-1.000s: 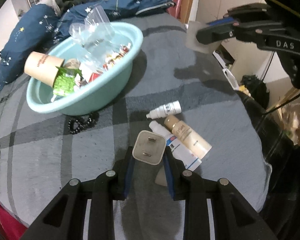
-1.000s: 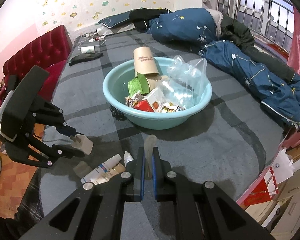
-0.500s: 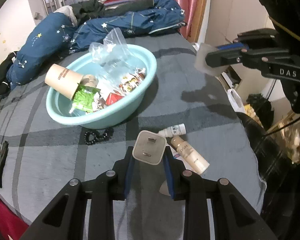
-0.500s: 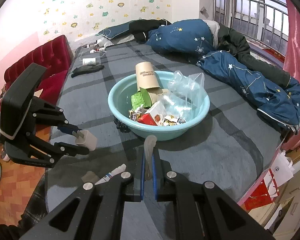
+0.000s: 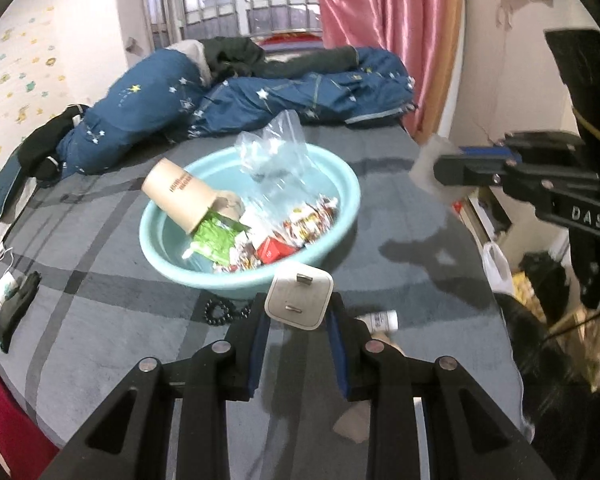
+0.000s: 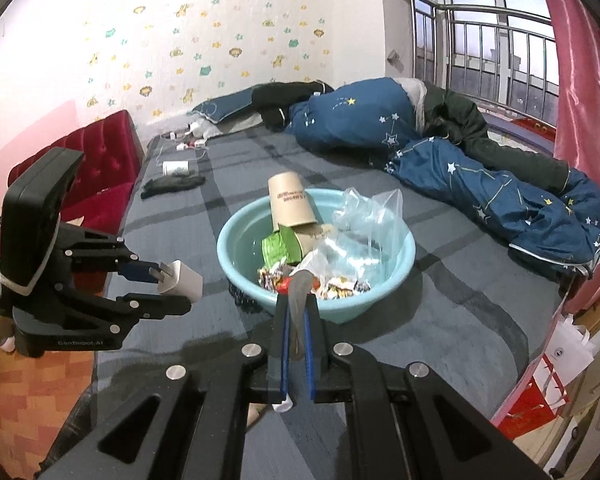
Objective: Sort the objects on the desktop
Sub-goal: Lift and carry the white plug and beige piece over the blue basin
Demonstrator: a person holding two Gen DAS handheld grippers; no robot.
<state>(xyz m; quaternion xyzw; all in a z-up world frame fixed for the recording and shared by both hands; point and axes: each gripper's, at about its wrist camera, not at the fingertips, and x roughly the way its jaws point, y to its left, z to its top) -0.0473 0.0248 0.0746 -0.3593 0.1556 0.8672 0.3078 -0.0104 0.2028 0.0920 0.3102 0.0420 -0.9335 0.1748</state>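
Left tool clamped on a white charger plug, prongs facing the camera, held in the air at lower centre of the left wrist view, just in front of the near rim of the basin. In the right wrist view the same plug sits left of centre, apart from the basin rim.

Right tool closed flat on a thin grey flexible piece; cannot tell what it is. Its tip overlaps the near rim of the basin at lower centre of that view.

Basin contents: paper cup tilted over the left rim, green packet, clear plastic bag, candy wrappers.

On the bed: black bead bracelet touching the basin's near base; small white bottle near the lower right. Bare blanket lies left of the basin; bed edge drops away at right. Blue quilt fills the far side.
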